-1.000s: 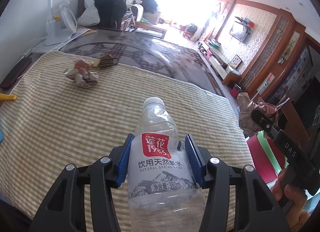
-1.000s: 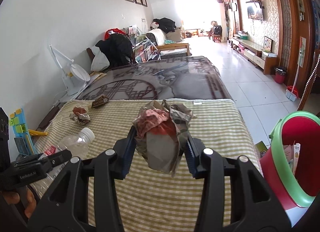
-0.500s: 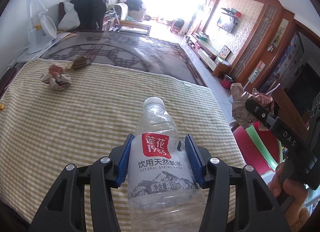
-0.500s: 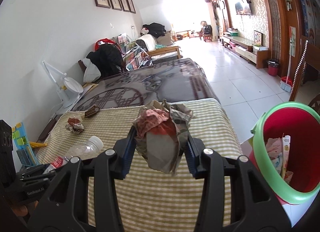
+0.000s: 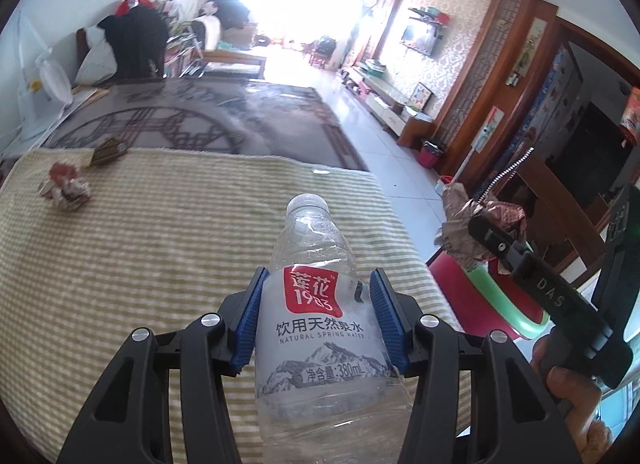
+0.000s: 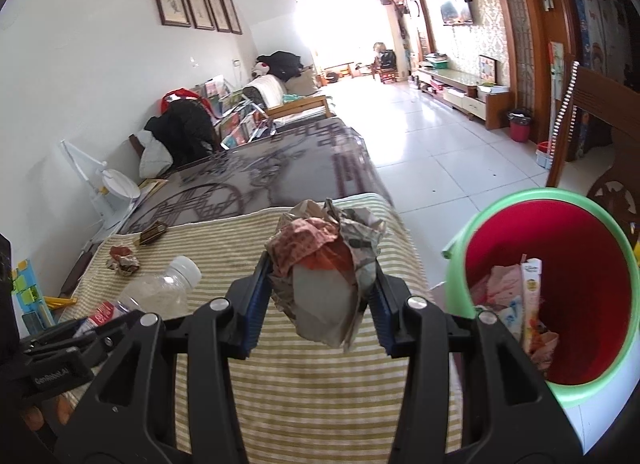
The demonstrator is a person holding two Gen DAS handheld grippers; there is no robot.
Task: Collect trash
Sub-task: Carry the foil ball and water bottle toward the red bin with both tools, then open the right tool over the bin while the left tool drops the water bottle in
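Observation:
My left gripper [image 5: 316, 312] is shut on a clear plastic water bottle [image 5: 316, 264] with a red and white label, held above the striped tablecloth [image 5: 160, 264]. My right gripper [image 6: 318, 304] is shut on a crumpled paper wad [image 6: 328, 260], held just left of the red bin with a green rim [image 6: 560, 284], which holds wrappers. The right gripper and its wad [image 5: 472, 220] show at the right of the left wrist view, above the bin's rim [image 5: 504, 296]. The bottle [image 6: 160, 288] shows at the left of the right wrist view.
A second crumpled paper wad [image 5: 64, 188] [image 6: 124, 260] and a small dark wrapper [image 5: 106, 150] lie at the far left of the tablecloth. A white desk fan [image 6: 116, 184] stands beyond it. Toy blocks [image 6: 28, 296] sit at the left edge.
Both grippers have moved right toward the bin. The paper wad now hangs over the bin's rim, and the bin looks larger in the right wrist view.

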